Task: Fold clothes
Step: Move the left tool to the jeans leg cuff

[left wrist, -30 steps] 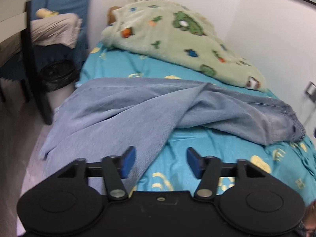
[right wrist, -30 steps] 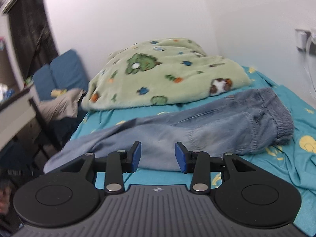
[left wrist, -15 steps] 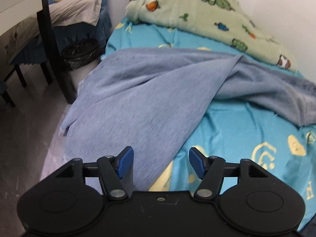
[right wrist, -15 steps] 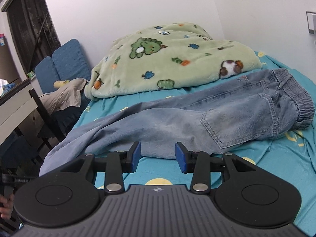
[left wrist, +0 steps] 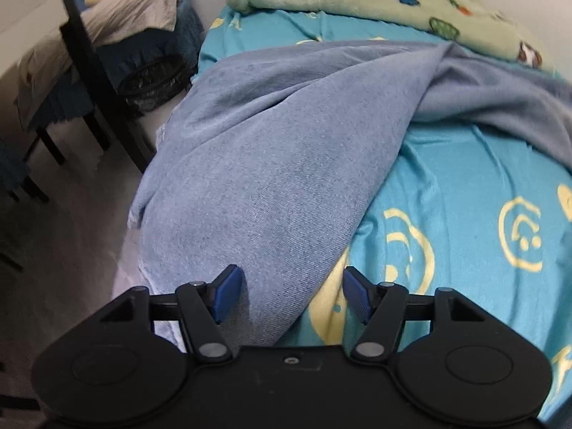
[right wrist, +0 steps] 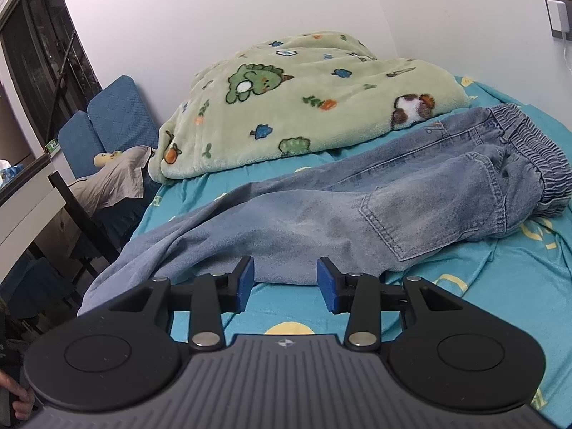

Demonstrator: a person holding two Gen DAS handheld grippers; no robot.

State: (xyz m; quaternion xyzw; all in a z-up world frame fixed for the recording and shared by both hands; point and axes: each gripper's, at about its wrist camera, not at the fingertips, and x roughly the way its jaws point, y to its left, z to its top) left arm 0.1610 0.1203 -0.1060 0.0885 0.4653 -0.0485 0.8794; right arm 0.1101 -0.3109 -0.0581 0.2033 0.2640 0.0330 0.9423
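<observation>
A pair of light blue jeans (right wrist: 375,200) lies spread across the turquoise bed sheet (right wrist: 464,286), waistband at the right, legs running left toward the bed's edge. In the left wrist view the wide leg end (left wrist: 271,164) fills the middle and hangs over the bed's left edge. My left gripper (left wrist: 291,295) is open and empty, just above the leg's near hem. My right gripper (right wrist: 285,280) is open and empty, close in front of the thigh's near edge, below the back pocket.
A green cartoon blanket (right wrist: 304,96) is heaped at the back of the bed against the white wall. A black chair (left wrist: 93,71) with draped cloth and a dark bin (left wrist: 153,82) stand left of the bed. A wall socket (right wrist: 559,18) is at the right.
My left gripper has moved down and closer to the jeans' leg end near the bed's left edge. My right gripper has moved in closer to the thigh. Both stayed open.
</observation>
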